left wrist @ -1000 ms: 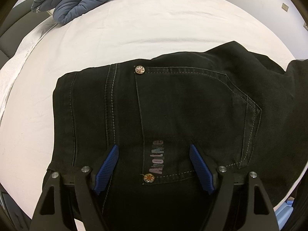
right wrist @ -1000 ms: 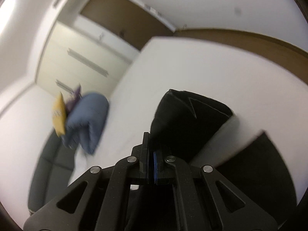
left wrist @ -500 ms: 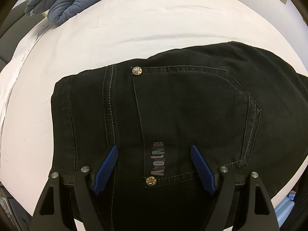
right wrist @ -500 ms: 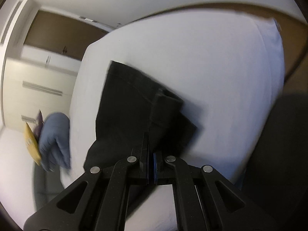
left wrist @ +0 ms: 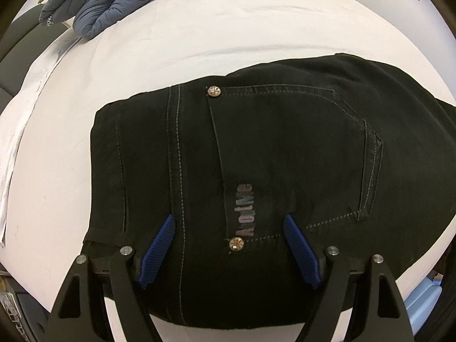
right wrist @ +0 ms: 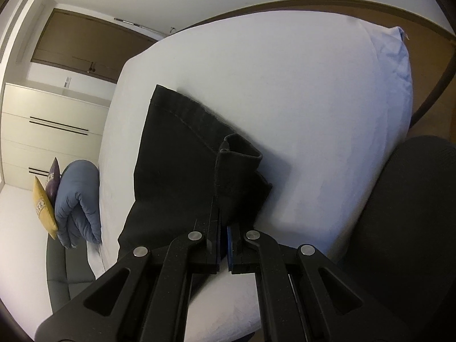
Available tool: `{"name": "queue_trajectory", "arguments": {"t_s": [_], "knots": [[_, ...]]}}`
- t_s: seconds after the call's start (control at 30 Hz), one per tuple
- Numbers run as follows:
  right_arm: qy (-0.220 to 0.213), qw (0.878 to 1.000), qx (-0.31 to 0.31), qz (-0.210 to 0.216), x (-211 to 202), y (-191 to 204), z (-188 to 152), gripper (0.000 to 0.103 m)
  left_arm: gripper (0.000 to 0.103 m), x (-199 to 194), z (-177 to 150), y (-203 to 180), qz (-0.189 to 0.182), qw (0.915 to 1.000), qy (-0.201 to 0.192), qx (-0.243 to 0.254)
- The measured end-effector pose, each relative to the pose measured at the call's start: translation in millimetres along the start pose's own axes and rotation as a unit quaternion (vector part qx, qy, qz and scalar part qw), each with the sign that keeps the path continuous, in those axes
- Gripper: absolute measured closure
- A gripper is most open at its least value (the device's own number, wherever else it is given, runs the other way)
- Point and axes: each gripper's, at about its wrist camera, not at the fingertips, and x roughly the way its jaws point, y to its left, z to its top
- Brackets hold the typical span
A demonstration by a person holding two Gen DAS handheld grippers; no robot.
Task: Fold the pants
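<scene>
Black pants (left wrist: 285,154) lie on the white bed, back pocket and rivets facing up. My left gripper (left wrist: 229,228) is open, its blue pads straddling the waist end near the pocket label without pinching it. In the right wrist view the leg end of the pants (right wrist: 182,154) lies flat on the sheet, with its hem cuff raised. My right gripper (right wrist: 223,228) is shut on the hem edge of the pants.
The white bed (left wrist: 199,37) fills both views. A folded blue quilted jacket (left wrist: 108,2) lies at the far left corner, also in the right wrist view (right wrist: 77,202) beside a yellow cushion (right wrist: 42,208). A dark chair (right wrist: 410,216) stands at the right.
My right gripper has swung down and laid the leg end on the bed. In the left wrist view the pants have settled flat and spread to the right.
</scene>
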Motion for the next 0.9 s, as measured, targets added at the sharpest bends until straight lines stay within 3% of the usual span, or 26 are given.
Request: {"name": "queue_trajectory", "arguments": {"t_s": [0.1,0.17,0.2,0.27,0.33,0.4,0.43,0.5,0.6,0.67,0.73,0.77,0.8,0.83,0.87,0.9], "knots": [[0.023,1.000,0.003,-0.010,-8,-4,2,0.099,0.022,-4,-5,0,0.001,1.0000,-0.005,-0.002],[0.031,0.998,-0.005,-0.053,-24,-2,2,0.088,0.022,-7,-8,-1,0.002,0.9999,-0.011,-0.002],[0.013,0.996,-0.018,-0.089,-41,3,1,0.082,0.022,-8,-11,-2,0.003,0.9999,-0.013,0.000],[-0.012,0.994,-0.060,-0.092,-61,21,-3,0.081,0.022,-10,-15,-3,0.003,0.9999,-0.017,-0.001],[-0.015,0.987,-0.145,-0.073,-65,65,-16,0.081,0.022,-10,-17,-2,0.002,0.9998,-0.017,-0.006],[0.012,0.963,-0.264,-0.058,-45,123,-45,0.081,0.022,-12,-21,-7,0.003,0.9998,-0.017,-0.010],[0.024,0.945,-0.322,-0.061,-32,147,-63,0.081,0.022,-12,-21,-8,0.004,0.9998,-0.016,-0.011],[0.068,0.892,-0.442,-0.067,8,196,-115,0.081,0.022,-13,-22,-9,0.007,0.9998,-0.013,-0.012],[0.117,0.841,-0.524,-0.063,56,235,-179,0.081,0.022,-16,-30,-8,0.010,0.9998,-0.010,-0.012],[0.116,0.809,-0.570,-0.085,81,244,-216,0.081,0.022,-18,-36,-7,0.007,0.9998,-0.010,-0.017],[0.157,0.788,-0.586,-0.108,110,240,-241,0.081,0.022,-20,-42,-5,0.003,0.9997,-0.009,-0.021],[0.192,0.787,-0.574,-0.118,122,226,-254,0.081,0.022,-22,-43,-3,0.002,0.9997,-0.009,-0.024],[0.173,0.789,-0.577,-0.117,116,219,-262,0.081,0.022,-25,-43,-2,0.006,0.9996,-0.011,-0.026],[0.155,0.778,-0.598,-0.115,108,213,-271,0.081,0.028,-29,-42,-2,0.013,0.9995,-0.014,-0.025],[0.147,0.754,-0.629,-0.118,99,208,-285,0.081,0.033,-38,-40,-4,0.026,0.9991,-0.022,-0.025],[0.141,0.747,-0.639,-0.119,94,206,-289,0.081,0.033,-46,-37,-6,0.028,0.9986,-0.034,-0.028]]}}
